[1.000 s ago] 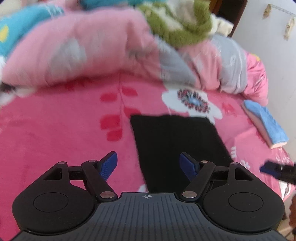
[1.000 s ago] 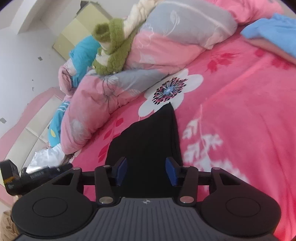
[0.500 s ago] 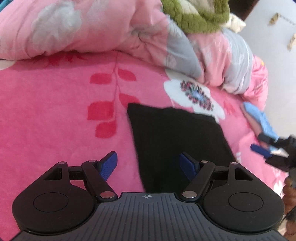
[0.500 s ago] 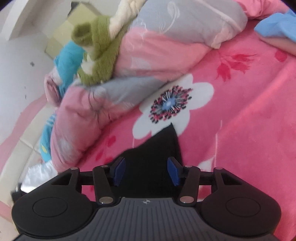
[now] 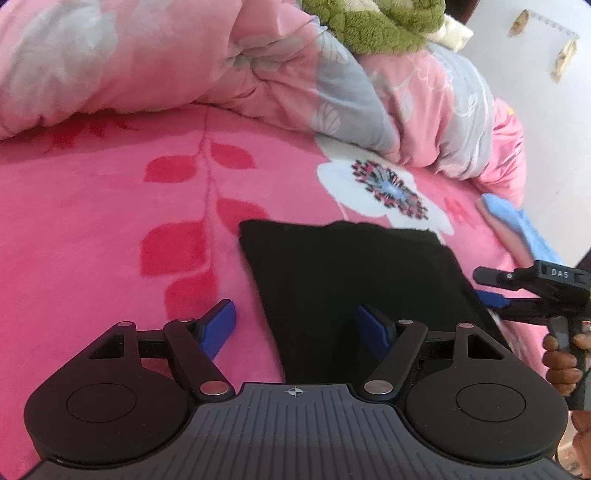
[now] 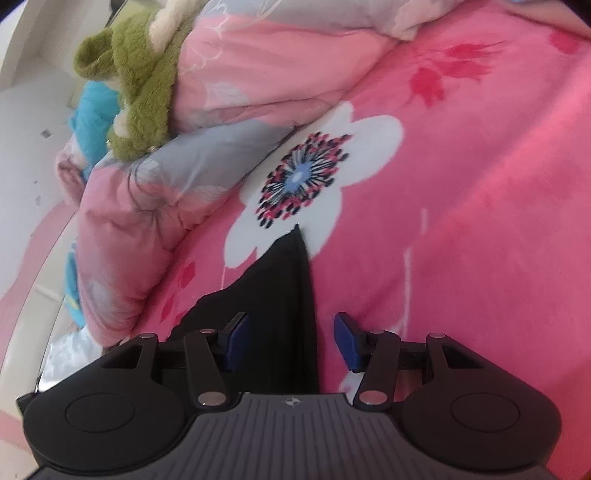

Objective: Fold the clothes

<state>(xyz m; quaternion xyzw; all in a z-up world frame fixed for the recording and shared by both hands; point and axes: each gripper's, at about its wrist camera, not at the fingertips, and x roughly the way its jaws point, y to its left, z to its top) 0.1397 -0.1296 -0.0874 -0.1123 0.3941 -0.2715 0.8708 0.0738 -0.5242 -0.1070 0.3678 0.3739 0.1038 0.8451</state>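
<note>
A black folded garment lies flat on the pink flowered bedspread. My left gripper is open and hovers low over the garment's near left edge, its right blue pad above the cloth and its left pad over the bedspread. In the left wrist view the right gripper, held by a hand, reaches in at the garment's right edge. In the right wrist view my right gripper is open, straddling the right edge of the black garment. Nothing is clamped in either.
A rolled pink and grey quilt with a green plush item on top lies along the far side of the bed. A folded blue cloth lies at the right near a white wall. A white headboard stands at the left.
Both grippers have moved forward and lower toward the black garment. The right gripper has come in closer to the garment's right edge. Both stay open.
</note>
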